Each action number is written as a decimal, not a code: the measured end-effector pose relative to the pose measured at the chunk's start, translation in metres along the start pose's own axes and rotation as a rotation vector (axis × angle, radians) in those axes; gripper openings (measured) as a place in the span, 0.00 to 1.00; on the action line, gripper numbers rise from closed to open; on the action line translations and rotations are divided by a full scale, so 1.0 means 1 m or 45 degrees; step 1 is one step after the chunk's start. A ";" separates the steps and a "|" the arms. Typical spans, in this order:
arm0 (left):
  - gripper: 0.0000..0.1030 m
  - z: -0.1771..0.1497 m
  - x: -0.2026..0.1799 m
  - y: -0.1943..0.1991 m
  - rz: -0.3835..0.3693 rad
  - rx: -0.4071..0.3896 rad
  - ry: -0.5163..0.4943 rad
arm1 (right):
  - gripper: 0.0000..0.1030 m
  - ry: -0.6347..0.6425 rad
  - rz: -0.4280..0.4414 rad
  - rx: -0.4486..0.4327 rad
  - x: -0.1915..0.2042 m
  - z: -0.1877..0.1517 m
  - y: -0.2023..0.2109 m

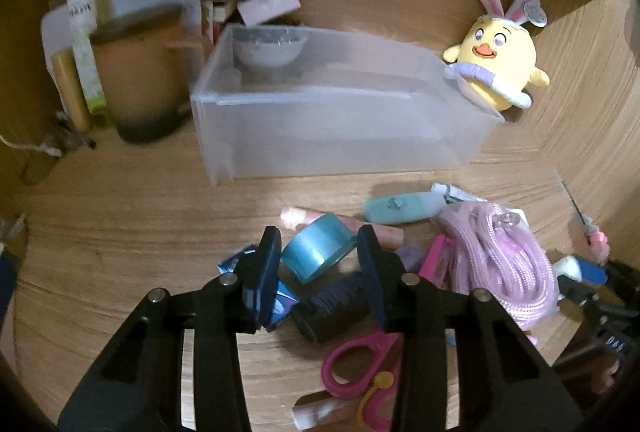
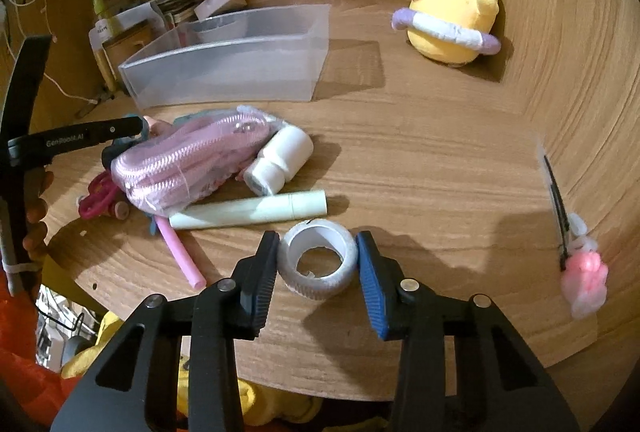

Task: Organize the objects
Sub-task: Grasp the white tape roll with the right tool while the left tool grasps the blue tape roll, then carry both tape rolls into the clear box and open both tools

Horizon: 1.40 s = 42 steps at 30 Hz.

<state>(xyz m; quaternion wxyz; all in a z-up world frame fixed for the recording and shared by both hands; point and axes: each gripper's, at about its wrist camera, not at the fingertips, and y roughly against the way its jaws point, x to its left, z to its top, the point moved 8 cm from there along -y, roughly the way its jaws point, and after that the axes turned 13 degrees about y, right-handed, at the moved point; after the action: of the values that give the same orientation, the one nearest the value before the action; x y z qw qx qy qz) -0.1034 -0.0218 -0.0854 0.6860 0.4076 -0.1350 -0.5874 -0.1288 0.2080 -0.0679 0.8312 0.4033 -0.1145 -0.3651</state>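
Black linkage arms fill the bottom of both views, and between the tips of the left gripper (image 1: 318,258) sits a blue tape roll (image 1: 318,252). Its fingers touch the roll's sides at nine and three o'clock, clamped on it while it rests on the wooden table (image 1: 120,232). Just below the roll, at six o'clock, lies a black cylinder (image 1: 332,306), with pink scissors (image 1: 356,364) nearer the camera. At three o'clock from the roll a coiled pink cord (image 1: 508,264) lies in a heap, and a teal tube (image 1: 400,208) lies at one o'clock. A clear plastic bin (image 1: 332,120) stands at twelve o'clock, open-topped. A yellow chick plush (image 1: 496,64) with bunny ears sits against the bin's far right corner, at two o'clock.

In the right wrist view, the right gripper (image 2: 318,264) brackets a white tape roll (image 2: 318,260) lying on the table. The black finger touches its left side and the blue-padded finger (image 2: 370,292) meets its right edge, so the jaws appear closed on it. A pale green tube (image 2: 248,214) lies at eleven o'clock, just beyond the roll, and a white bottle (image 2: 284,158) lies past that, beside the pink cord. A pink stick (image 2: 180,252) lies at nine o'clock. Far off at three o'clock, a pink charm on a dark pen (image 2: 582,280) rests by the wall.
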 end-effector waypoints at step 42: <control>0.38 0.118 0.001 -0.045 0.000 0.038 -0.025 | 0.35 0.178 0.111 -0.058 0.014 0.198 -0.115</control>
<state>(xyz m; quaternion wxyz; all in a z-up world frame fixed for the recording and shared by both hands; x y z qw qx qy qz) -0.2128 -0.0691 -0.0435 0.6784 0.4120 -0.1507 -0.5893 -0.2743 0.0345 -0.0276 0.8613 0.4034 -0.0653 -0.3019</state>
